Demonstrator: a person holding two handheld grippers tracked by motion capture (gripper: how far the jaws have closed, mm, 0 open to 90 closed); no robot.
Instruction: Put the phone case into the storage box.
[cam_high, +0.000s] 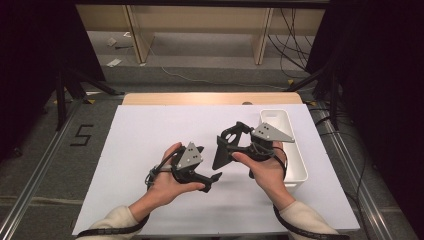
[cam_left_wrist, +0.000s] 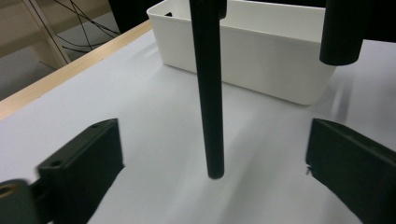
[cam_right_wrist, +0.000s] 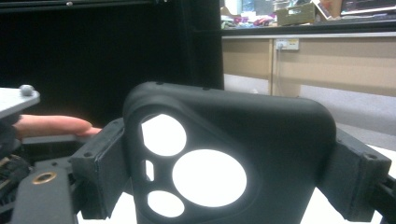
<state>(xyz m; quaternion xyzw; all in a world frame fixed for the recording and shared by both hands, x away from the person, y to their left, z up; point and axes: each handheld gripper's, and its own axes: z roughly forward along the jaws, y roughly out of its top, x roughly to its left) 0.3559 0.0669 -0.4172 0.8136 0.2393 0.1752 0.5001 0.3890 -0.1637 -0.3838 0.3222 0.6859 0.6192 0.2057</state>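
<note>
High view: the right hand-held gripper (cam_high: 226, 146) clamps a black plastic phone case (cam_high: 220, 152) beside the white plastic bin (cam_high: 296, 159); binning remains.

Left gripper view: the left hand-held gripper (cam_left_wrist: 212, 161) stands apart, empty.

Right gripper view: case upright between the pads.

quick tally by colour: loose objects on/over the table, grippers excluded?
Black: 1, phone case clamped in the right gripper
White: 1, bin on the table's right side
Total: 2
</note>
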